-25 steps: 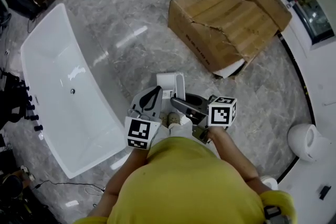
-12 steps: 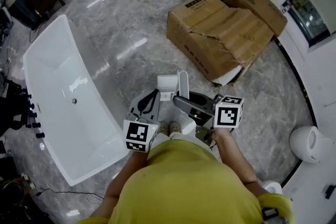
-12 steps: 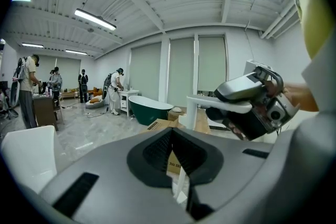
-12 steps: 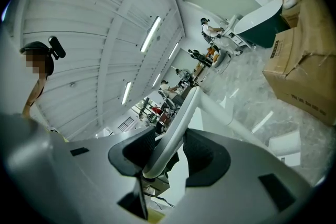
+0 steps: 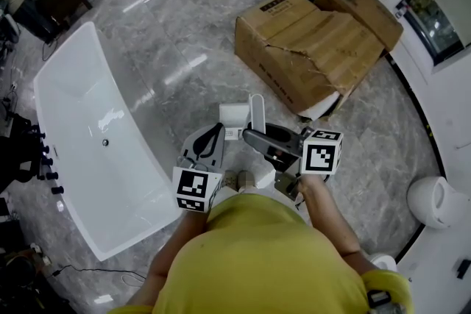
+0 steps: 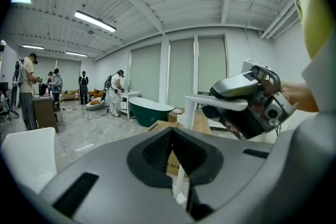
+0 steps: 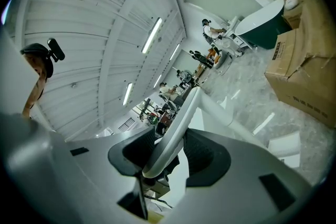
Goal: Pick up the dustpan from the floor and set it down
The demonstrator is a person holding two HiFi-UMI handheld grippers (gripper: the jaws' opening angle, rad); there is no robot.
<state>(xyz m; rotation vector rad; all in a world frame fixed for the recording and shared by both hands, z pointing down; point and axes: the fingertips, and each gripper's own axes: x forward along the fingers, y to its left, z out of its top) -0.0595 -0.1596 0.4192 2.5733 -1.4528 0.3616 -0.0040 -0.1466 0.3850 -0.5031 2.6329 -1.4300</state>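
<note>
The white dustpan (image 5: 234,115) hangs just above the marble floor in front of my feet, its long handle (image 5: 257,112) standing up. My right gripper (image 5: 255,139) is shut on that handle; in the right gripper view the white handle (image 7: 176,131) runs slantwise between both pads. My left gripper (image 5: 209,146) is held beside it on the left, its jaws together with nothing in them. The left gripper view shows the right gripper (image 6: 247,105) up on the right with the handle (image 6: 207,100) sticking out of it.
A long white bathtub (image 5: 81,136) lies on the floor at left. Torn cardboard boxes (image 5: 309,40) stand ahead on the right. A white round fixture (image 5: 430,198) sits at far right. Several people stand far off in the left gripper view.
The right gripper has risen with the dustpan, and the handle now stands higher and more upright. The left gripper has stayed about where it was.
</note>
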